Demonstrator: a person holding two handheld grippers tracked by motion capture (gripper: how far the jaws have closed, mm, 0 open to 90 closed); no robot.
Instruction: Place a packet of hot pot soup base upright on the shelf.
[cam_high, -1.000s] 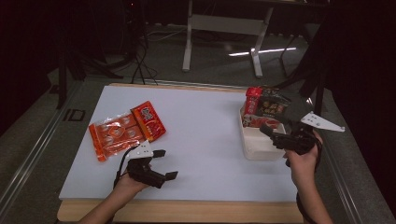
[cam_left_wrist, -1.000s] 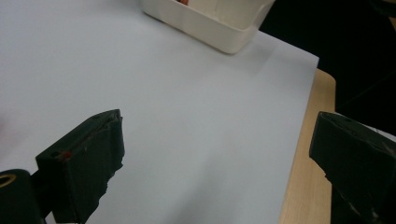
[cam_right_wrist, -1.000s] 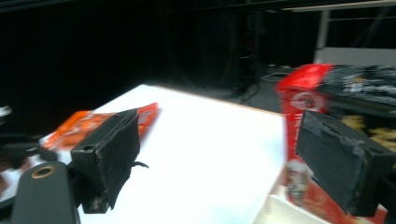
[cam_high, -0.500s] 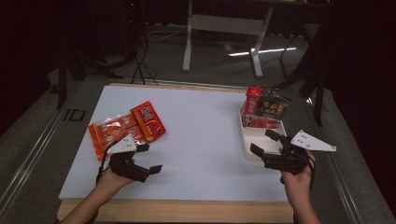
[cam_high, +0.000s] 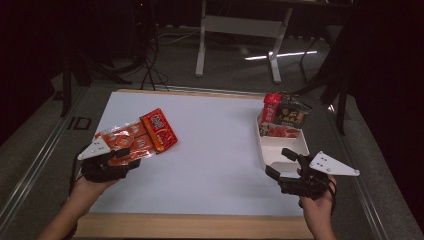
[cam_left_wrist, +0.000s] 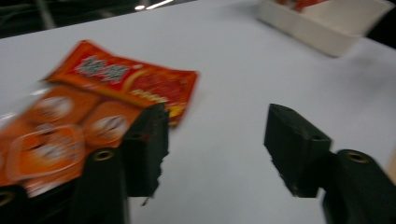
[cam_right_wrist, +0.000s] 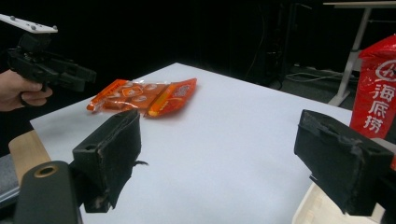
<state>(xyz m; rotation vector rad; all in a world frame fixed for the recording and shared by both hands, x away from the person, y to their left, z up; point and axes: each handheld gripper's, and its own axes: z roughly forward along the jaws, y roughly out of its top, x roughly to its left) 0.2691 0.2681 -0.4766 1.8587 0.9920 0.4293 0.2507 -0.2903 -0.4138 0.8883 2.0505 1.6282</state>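
- Left gripper (cam_high: 122, 162): we saw its jaws spread wide with nothing between them, one finger (cam_left_wrist: 144, 149) hanging just over the near edge of the clear snack pack (cam_high: 122, 145).
- Snack pack lay flat on the white table (cam_high: 215, 150), just ahead of and to the left of the left gripper's fingers; the red sachet (cam_high: 159, 130) sat beyond it, overlapping its far edge.
- Right gripper (cam_high: 285, 172): jaws also wide apart, holding nothing, poised beside the near end of the white tray (cam_high: 262, 150).
- Tray's far end held upright red and dark packets (cam_high: 282, 112); the near end looked bare.
- Our handling read: both pouches are light, thin film, soft and crinkly, glossy so likely slippery. They'd buckle rather than lift flat.
- Best hold in our view: pinch the sealed edge or a corner nearest the fingers, not the middle, since the contents may crush.
- With the two overlapping, we judged that taking the pack could drag the sachet along.
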